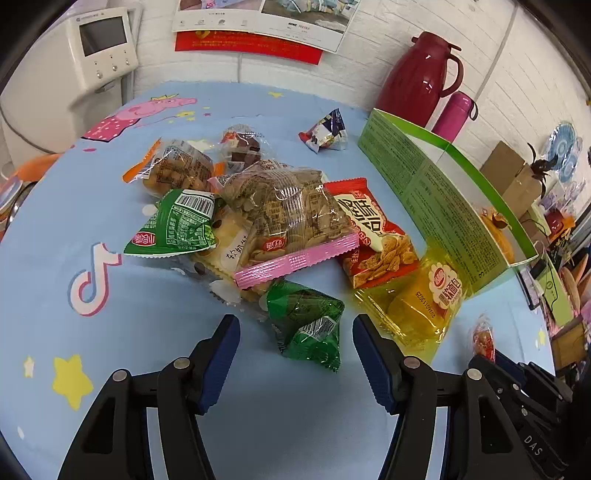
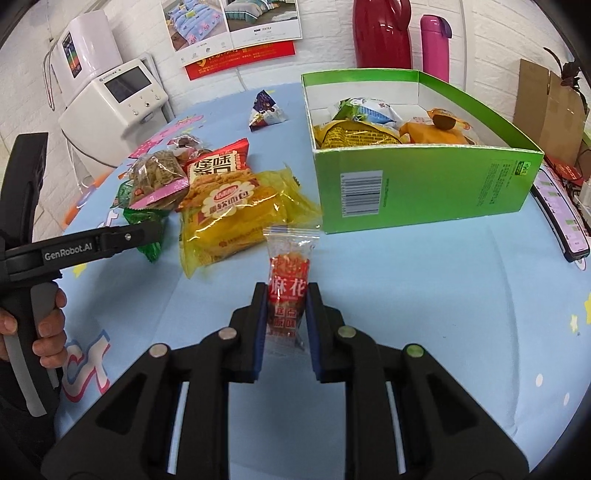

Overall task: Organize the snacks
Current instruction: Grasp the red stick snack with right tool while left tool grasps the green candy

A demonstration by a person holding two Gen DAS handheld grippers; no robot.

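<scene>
On the blue cartoon tablecloth lies a loose pile of snack packets. My left gripper is open, its fingers on either side of a small green packet without touching it. Behind that packet are a pink-edged clear packet, a red chip packet and a yellow bread packet. My right gripper is shut on a small red twist-snack packet, held upright. Ahead and to the right stands the open green box with several packets inside.
A blue triangular packet lies alone at the back. A red thermos, a pink bottle and a white appliance line the wall. A flat device lies at the right table edge. A hand grips the left tool's handle.
</scene>
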